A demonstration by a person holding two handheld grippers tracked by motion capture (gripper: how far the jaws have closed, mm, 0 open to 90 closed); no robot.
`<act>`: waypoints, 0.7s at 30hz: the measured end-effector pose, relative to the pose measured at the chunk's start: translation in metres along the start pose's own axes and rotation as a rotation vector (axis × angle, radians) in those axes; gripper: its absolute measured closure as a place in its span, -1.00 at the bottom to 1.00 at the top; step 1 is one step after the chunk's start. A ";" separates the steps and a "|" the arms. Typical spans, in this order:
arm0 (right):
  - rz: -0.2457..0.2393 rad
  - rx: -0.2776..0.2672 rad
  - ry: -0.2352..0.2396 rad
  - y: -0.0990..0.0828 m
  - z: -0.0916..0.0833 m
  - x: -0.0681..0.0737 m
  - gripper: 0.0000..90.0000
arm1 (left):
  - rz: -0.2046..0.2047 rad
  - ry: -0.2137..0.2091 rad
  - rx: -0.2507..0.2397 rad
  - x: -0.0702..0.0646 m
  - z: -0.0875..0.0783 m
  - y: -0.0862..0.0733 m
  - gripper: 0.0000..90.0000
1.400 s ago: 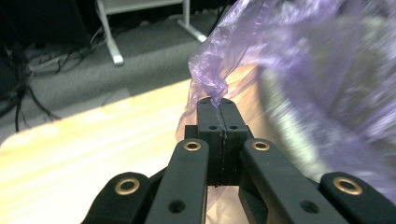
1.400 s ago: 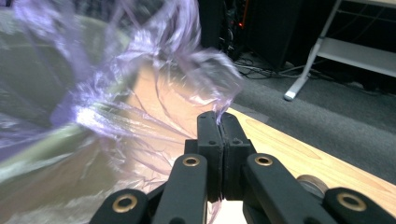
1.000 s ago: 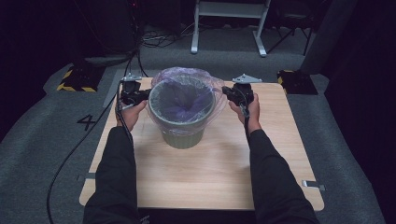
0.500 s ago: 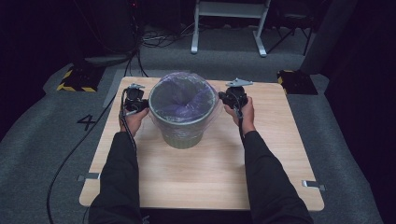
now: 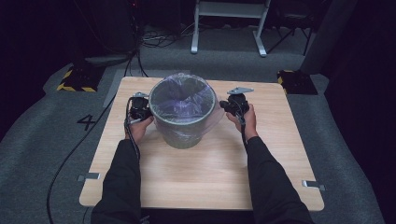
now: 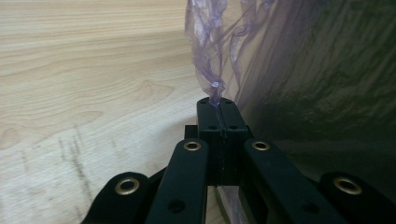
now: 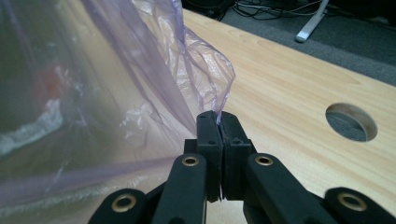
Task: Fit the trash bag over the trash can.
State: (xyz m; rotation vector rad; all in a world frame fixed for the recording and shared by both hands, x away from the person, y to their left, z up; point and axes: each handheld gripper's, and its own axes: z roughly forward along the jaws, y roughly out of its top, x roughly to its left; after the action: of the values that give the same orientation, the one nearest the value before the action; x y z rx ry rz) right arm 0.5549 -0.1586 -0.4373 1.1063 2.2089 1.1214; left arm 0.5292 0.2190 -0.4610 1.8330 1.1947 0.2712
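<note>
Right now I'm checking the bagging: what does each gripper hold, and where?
Both hold the bag: left gripper and right gripper each pinch its edge, outside the bin.

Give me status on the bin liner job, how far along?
Done: purple liner sits inside the bin, film over the rim. In hand: left tongs and right tongs each pinch the liner's edge beside the bin wall. Left: probably pulling the overhang down snug, then releasing.

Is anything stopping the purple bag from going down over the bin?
Nothing visible. The left gripper and right gripper each pinch the bag edge beside the bin, with bare table around.
</note>
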 end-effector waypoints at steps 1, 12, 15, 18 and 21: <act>0.001 0.003 0.001 -0.002 0.000 -0.001 0.98 | -0.001 -0.001 0.000 -0.001 0.001 0.000 0.99; 0.032 0.025 -0.002 -0.024 -0.004 -0.014 0.97 | 0.029 -0.053 0.013 -0.018 0.015 -0.006 0.99; 0.037 0.032 -0.010 -0.029 -0.005 -0.019 0.98 | 0.038 -0.061 0.016 -0.025 0.020 -0.006 0.97; 0.046 0.027 -0.013 -0.033 -0.007 -0.023 0.98 | 0.039 -0.058 0.015 -0.025 0.021 -0.007 0.91; 0.056 0.026 -0.009 -0.037 -0.009 -0.027 0.97 | 0.035 -0.046 0.017 -0.022 0.019 -0.010 0.88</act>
State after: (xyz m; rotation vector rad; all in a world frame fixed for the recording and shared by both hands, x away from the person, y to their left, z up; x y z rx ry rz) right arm 0.5479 -0.1982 -0.4612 1.1884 2.2039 1.1121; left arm 0.5236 0.1918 -0.4738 1.8665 1.1365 0.2380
